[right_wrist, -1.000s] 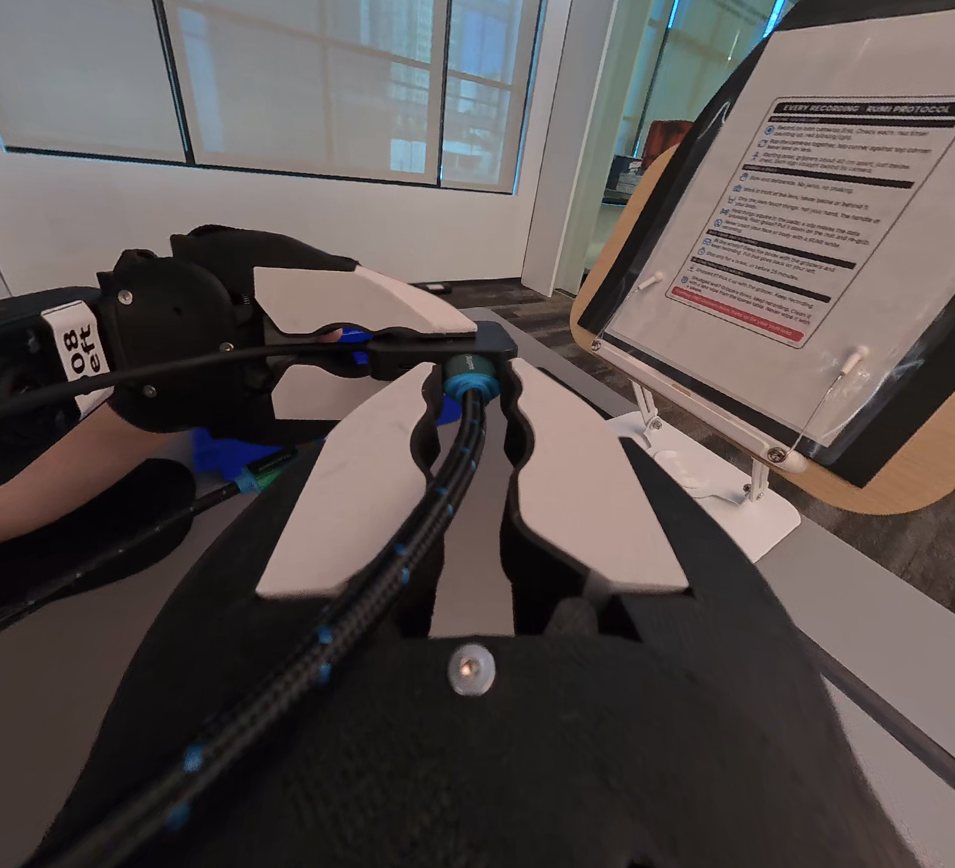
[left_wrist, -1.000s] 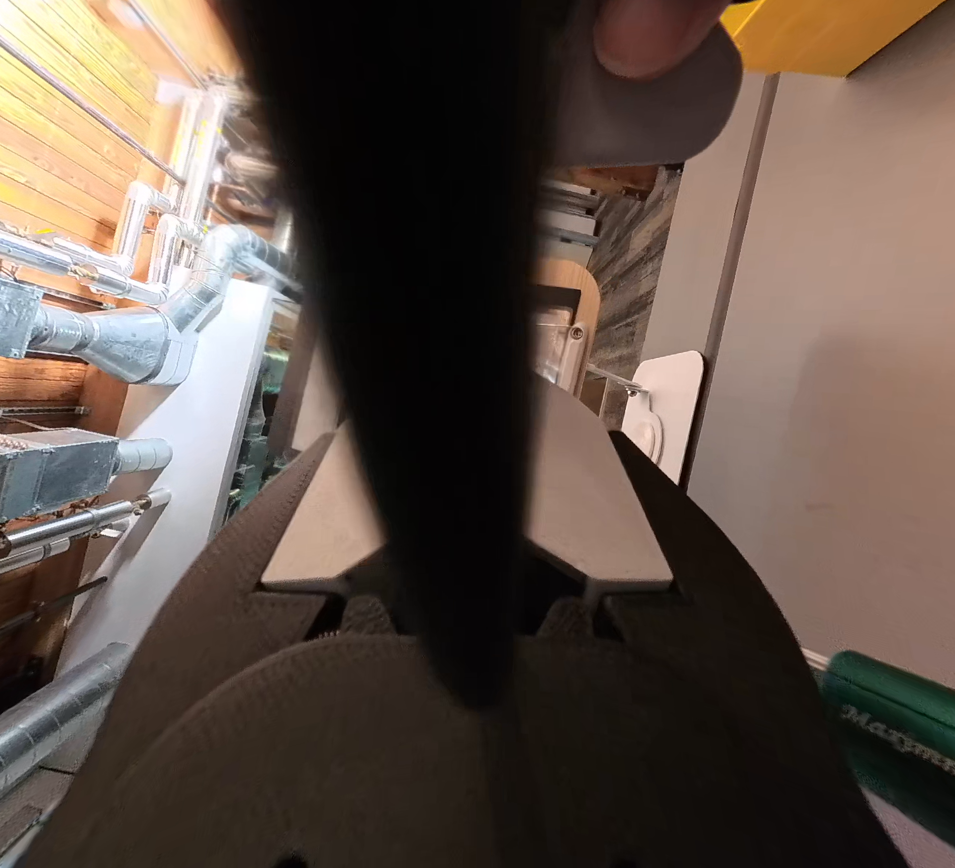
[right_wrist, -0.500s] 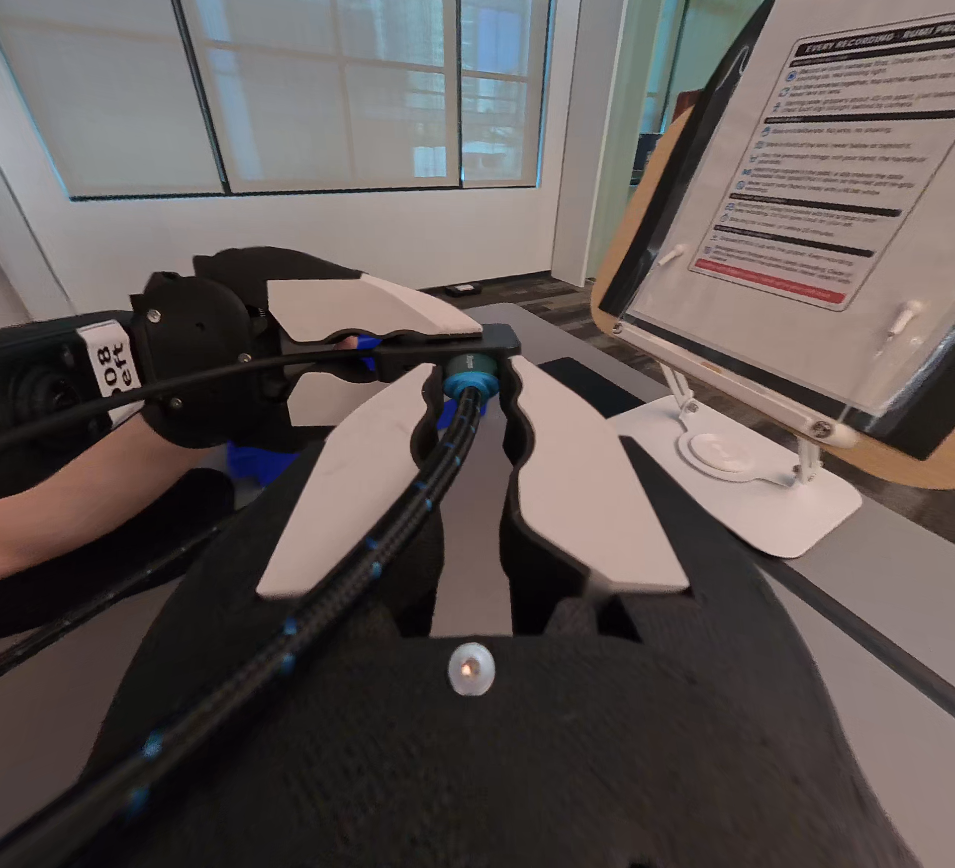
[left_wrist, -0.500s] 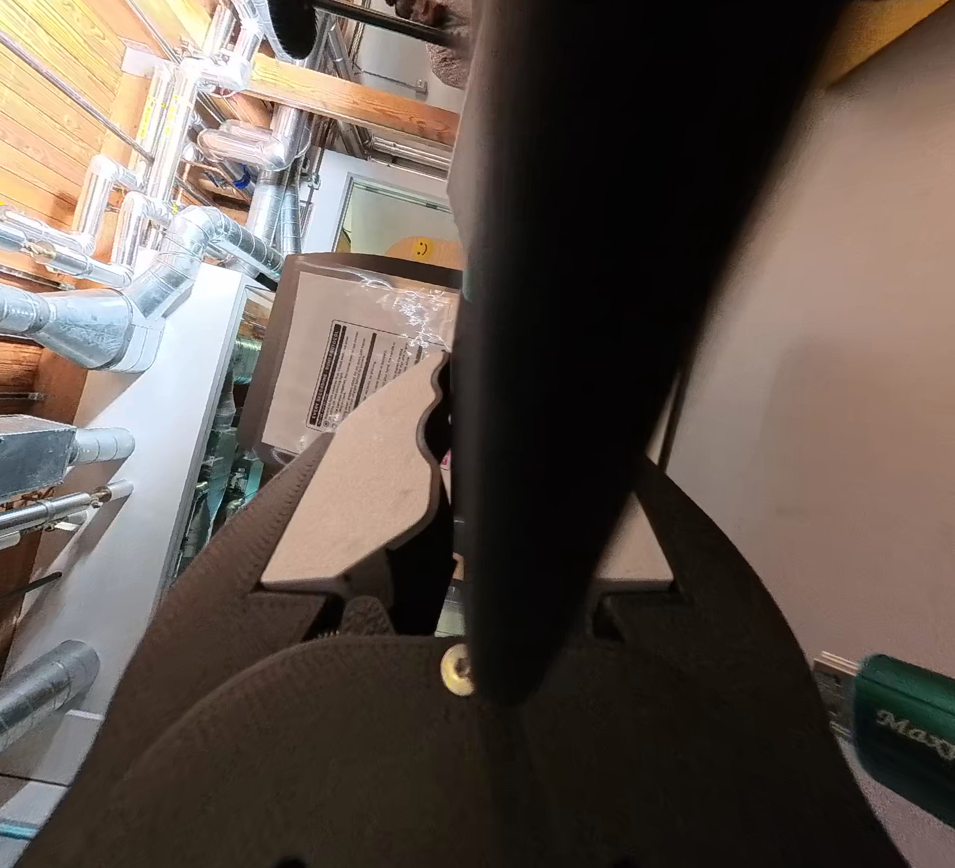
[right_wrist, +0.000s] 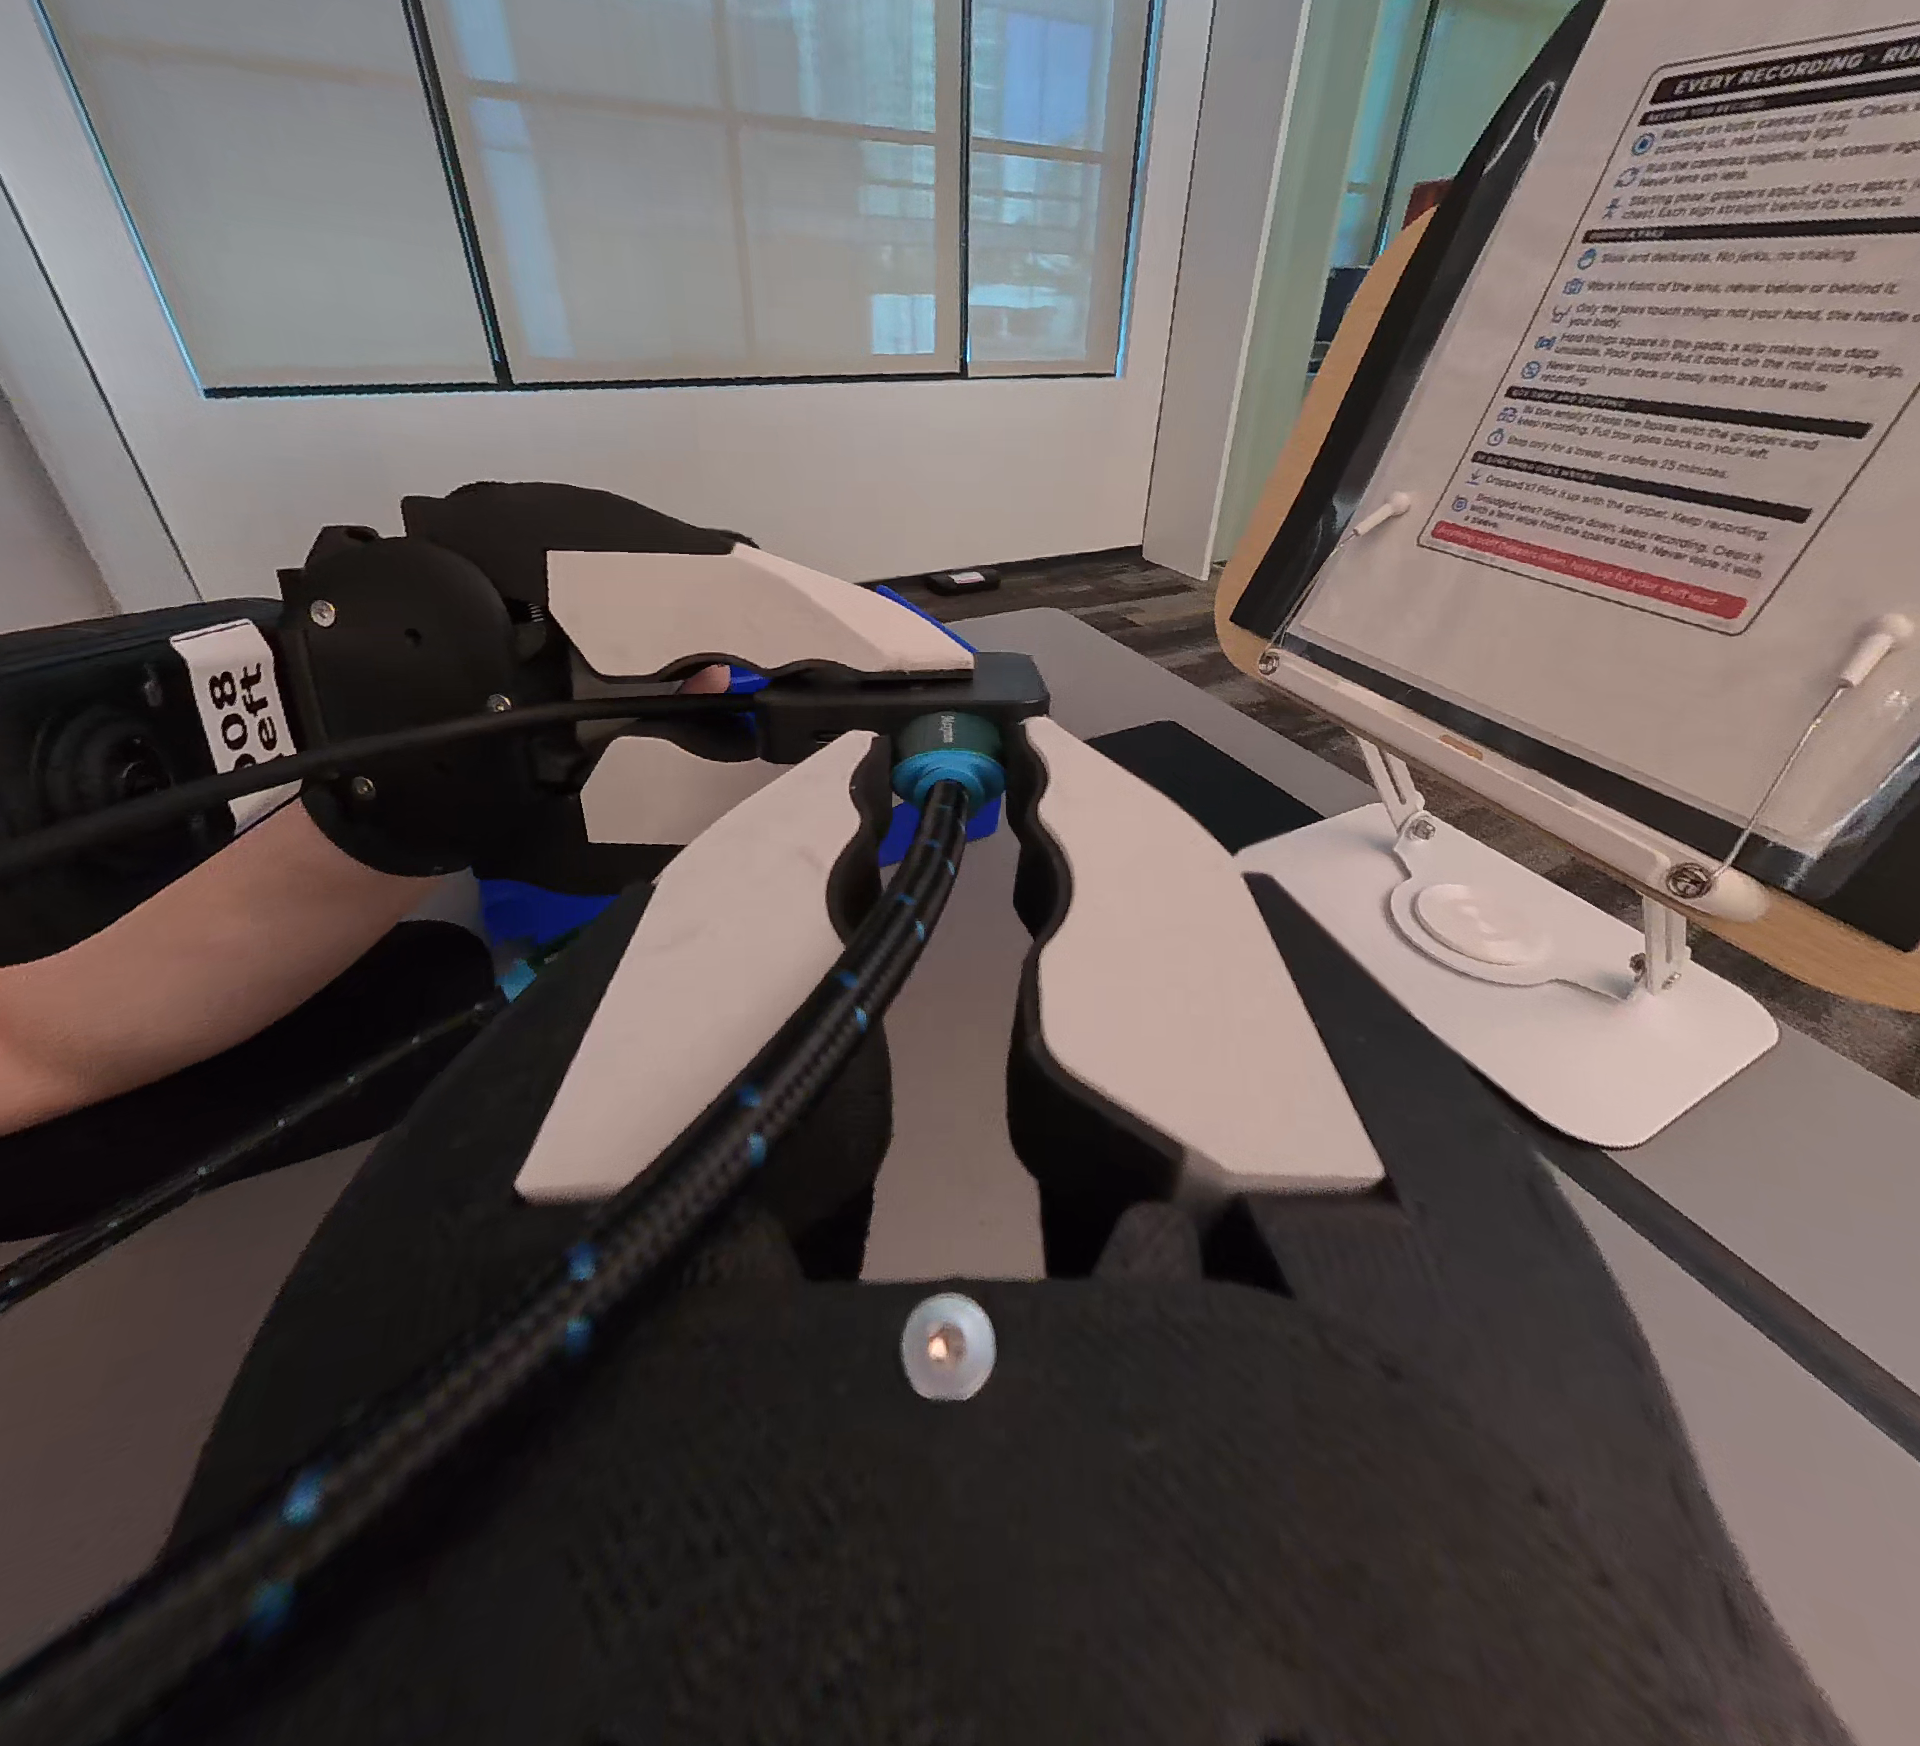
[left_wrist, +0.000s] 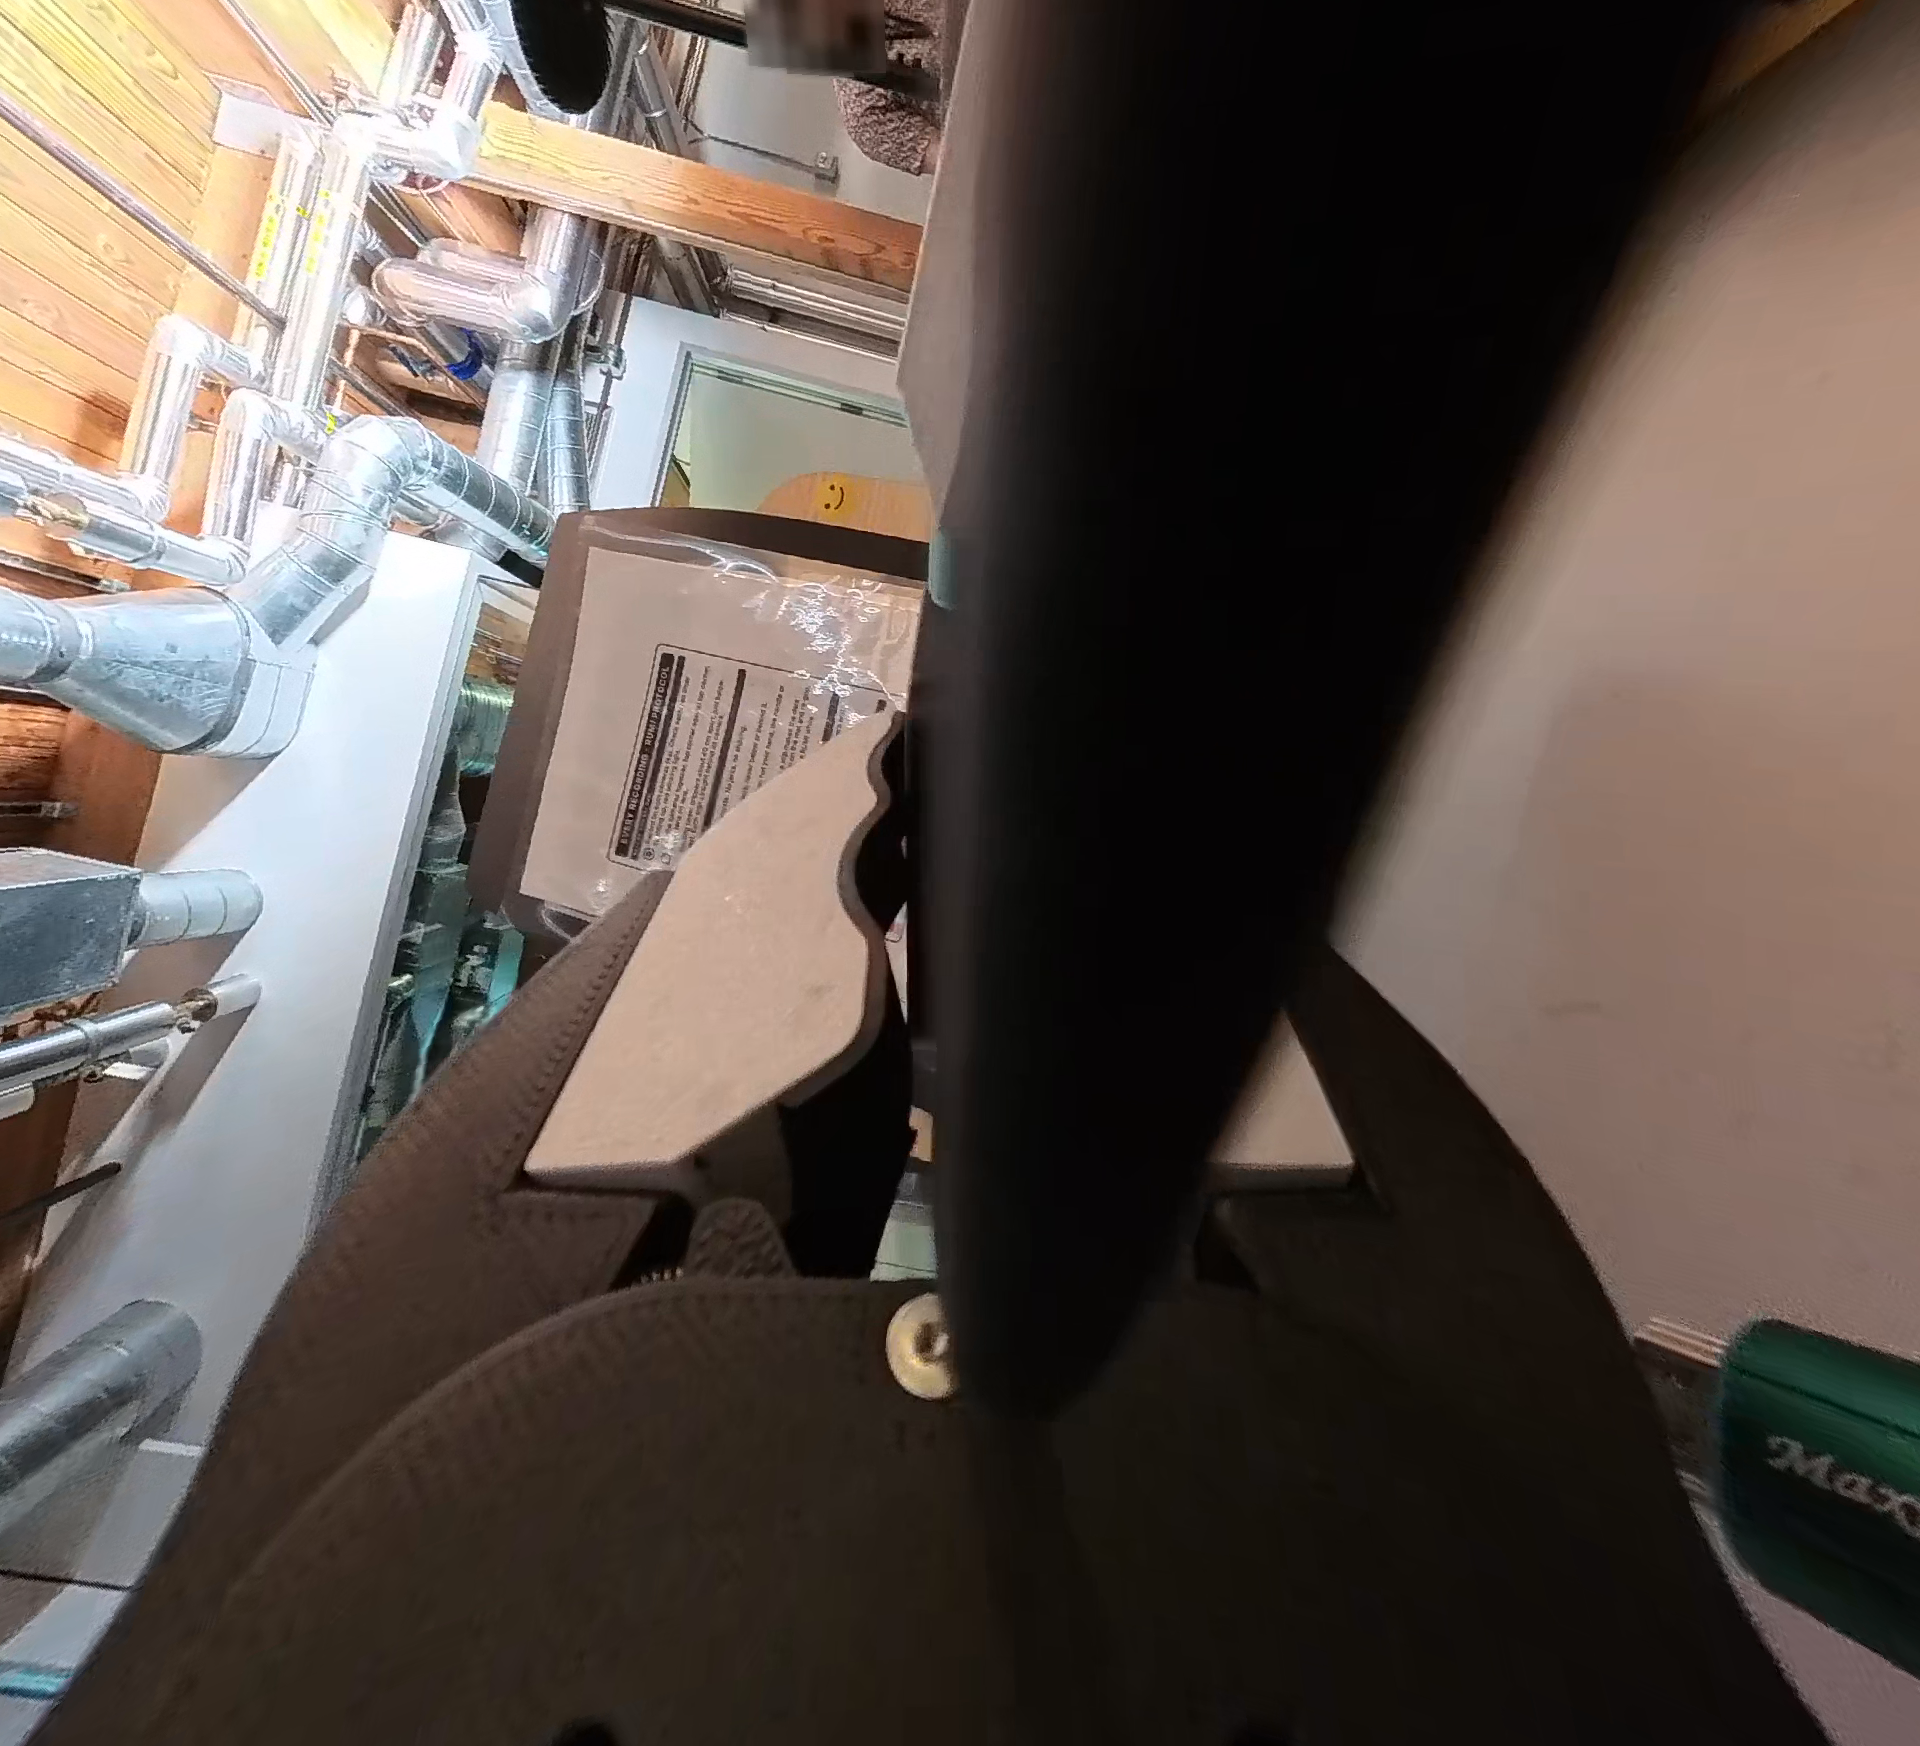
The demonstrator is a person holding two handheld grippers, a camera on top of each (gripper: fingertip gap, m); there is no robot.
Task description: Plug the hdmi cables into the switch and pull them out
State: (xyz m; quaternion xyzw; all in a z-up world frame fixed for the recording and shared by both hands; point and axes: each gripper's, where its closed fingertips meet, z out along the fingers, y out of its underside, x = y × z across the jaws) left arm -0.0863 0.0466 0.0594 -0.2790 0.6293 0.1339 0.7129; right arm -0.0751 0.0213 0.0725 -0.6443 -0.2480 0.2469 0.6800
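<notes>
Right gripper was pinching the teal-collared plug of a braided black-and-blue hdmi cable, fingers closed on the plug body; the plug met the edge of the flat black switch, how deep it sat was not clear. Cable ran back over the right gripper's body toward the lower left. Left gripper came in from the left, rolled on its side, clamped flat on the switch; a thin black cable ran along it back to the left. Blue piece sat under the switch, partly hidden. A forearm lay low at left. Grey table below all this.

Right side: a laminated instruction sheet on a white stand, close beside the grippers but not touching. Big windows behind.

Left wrist view was mostly blocked by a dark blurred shape across the middle, one pale finger visible beside it. Ceiling ducts at left, a green plug end at the lower right edge.
</notes>
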